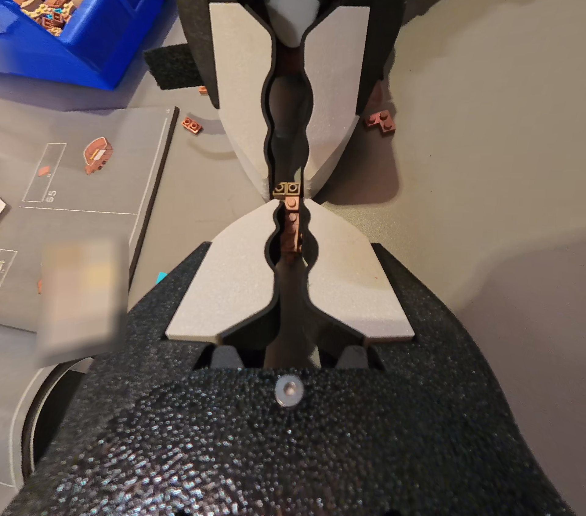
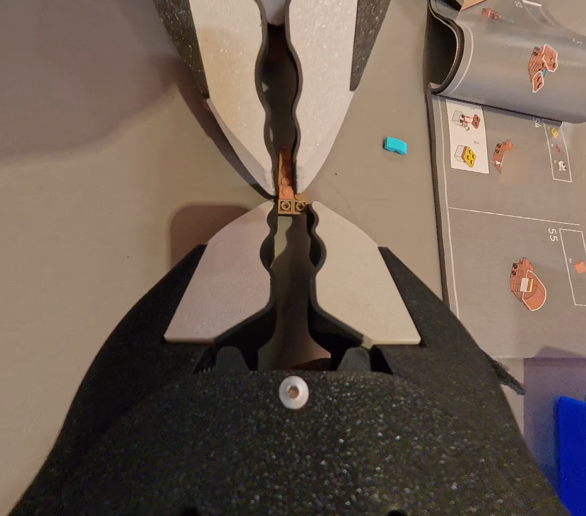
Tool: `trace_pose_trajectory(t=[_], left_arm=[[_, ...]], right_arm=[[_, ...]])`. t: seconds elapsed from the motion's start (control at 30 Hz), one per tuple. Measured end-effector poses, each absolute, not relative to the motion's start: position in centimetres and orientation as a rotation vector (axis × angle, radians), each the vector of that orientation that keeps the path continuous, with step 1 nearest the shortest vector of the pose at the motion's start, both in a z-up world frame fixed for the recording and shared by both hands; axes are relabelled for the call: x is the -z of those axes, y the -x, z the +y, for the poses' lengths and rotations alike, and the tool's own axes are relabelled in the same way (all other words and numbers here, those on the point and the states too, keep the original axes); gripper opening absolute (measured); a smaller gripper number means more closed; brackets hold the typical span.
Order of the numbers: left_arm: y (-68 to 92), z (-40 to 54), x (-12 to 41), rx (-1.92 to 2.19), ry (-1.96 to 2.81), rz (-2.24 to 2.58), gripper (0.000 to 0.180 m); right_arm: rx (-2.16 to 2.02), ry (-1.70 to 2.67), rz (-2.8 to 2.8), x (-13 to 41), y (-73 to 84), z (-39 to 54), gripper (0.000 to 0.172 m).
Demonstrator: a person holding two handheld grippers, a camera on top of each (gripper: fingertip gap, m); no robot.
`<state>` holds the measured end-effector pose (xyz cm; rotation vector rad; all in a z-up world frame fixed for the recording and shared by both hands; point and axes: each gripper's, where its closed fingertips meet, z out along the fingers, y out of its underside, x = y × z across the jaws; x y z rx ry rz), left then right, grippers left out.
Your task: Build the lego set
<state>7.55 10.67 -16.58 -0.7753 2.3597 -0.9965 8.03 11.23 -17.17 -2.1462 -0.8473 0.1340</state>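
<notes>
Your left gripper pinches a thin brown brick strip edge-on between its pads, studs facing up. Your right gripper faces it tip to tip and clamps a small tan two-stud plate across its width. The tan plate touches the end of the brown strip, just over the grey bench.

Towards the bench's far left corner in the left wrist view stands a blue bin of mixed bricks. An open instruction booklet lies along the left side. A small brown two-stud plate lies beside the booklet's edge, a brown corner plate beyond the grippers, and a turquoise piece near the booklet.
</notes>
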Motion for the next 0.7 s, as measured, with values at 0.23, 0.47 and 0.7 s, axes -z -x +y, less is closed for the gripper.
trace_pose_trajectory(t=[0.23, 0.47, 0.7], left_arm=[[-7.56, 10.67, 16.57, 0.986, 0.767, 2.353, 0.008], [-7.54, 10.65, 16.57, 0.983, 0.762, 2.353, 0.008], [-7.53, 10.63, 16.49, 0.996, 0.765, 2.352, 0.01]], right_arm=[[-0.135, 2.146, -0.848, 17.17, -8.02, 11.23, 0.017], [-0.135, 2.146, -0.848, 17.18, -8.02, 11.23, 0.017], [-0.136, 2.145, -0.848, 17.18, -8.01, 11.23, 0.017]])
